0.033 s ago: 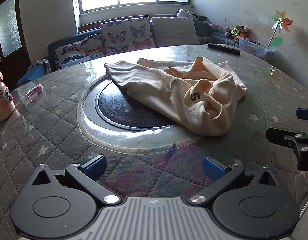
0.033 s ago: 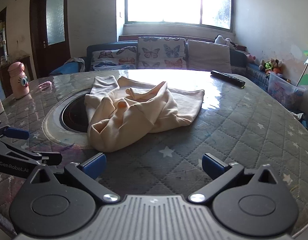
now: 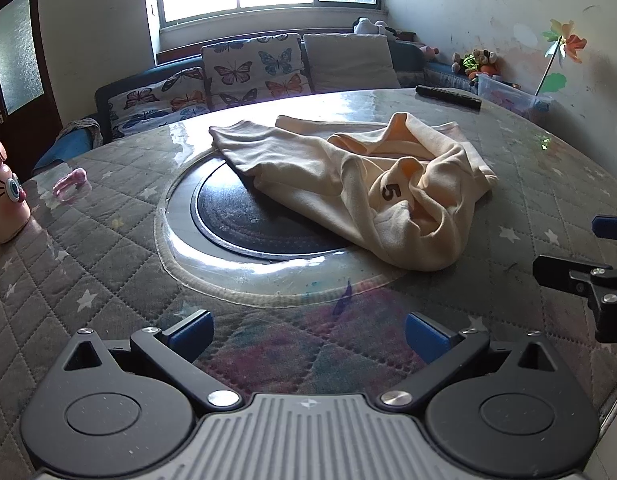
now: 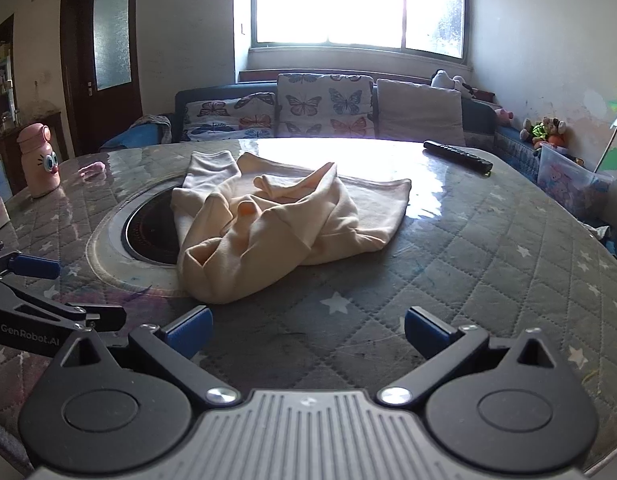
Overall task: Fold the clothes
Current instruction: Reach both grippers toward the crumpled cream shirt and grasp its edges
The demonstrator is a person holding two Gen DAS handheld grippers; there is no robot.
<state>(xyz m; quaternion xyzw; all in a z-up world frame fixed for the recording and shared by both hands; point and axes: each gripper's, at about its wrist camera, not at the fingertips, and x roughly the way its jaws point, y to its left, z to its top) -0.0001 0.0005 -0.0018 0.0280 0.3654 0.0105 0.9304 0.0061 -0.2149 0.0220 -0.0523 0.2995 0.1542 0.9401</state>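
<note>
Cream-coloured garment point(image 3: 360, 184), printed with a dark numeral 5, lies crumpled in a loose heap near the middle of a round table point(image 3: 88, 264) covered in grey quilted cloth with white stars under a glossy clear sheet; part of the fabric drapes over the rim of a dark circular hotplate point(image 3: 244, 220) sunk into the tabletop. Left gripper point(image 3: 308, 330) hovers low over the near edge of the table, its blue-tipped fingers point(image 3: 188, 330) spread wide and holding nothing, well short of the garment. Right gripper point(image 4: 308, 330) sits just beside it, likewise spread wide and empty, with the heap straight ahead across a stretch of bare quilting. Each gripper shows at the edge of the other's view. A pink cartoon-faced bottle point(image 4: 38, 160) stands at the table's left edge, a small pink object point(image 4: 93, 169) lies near it, and a black remote control point(image 4: 456, 156) rests on the far right side. Behind the table, a sofa with butterfly-print cushions point(image 4: 324, 110) sits under a bright window point(image 4: 356, 4).
</note>
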